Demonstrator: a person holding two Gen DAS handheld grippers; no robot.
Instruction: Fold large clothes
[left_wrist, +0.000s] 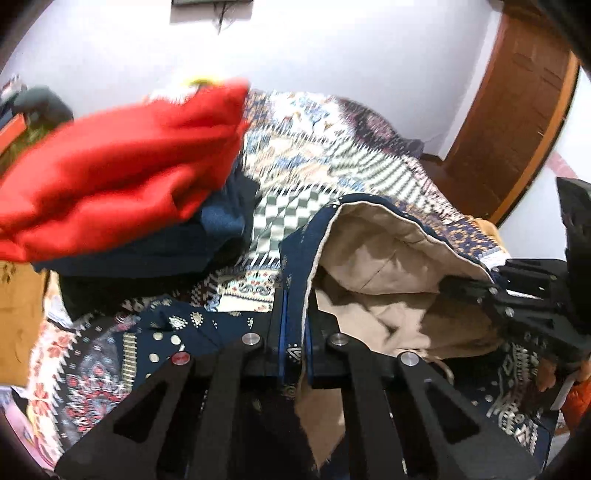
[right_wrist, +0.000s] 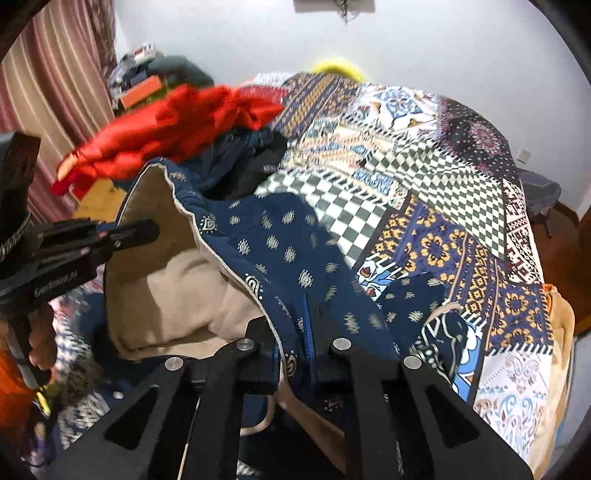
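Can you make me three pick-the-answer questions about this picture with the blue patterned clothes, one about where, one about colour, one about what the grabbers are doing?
1. Where does the red garment lie?
A. on a pile of dark clothes
B. on the floor
C. in a drawer

2. What colour is the lining of the blue patterned garment?
A. green
B. beige
C. pink

3. What is the left hand-held gripper doing?
A. hanging open
B. lying on the bed
C. pinching the garment's edge

Answers:
1 A, dark fabric shows beneath the red.
2 B, the open inside is beige.
3 C, cloth sits clamped between its fingers; the right hand-held gripper pinches too.
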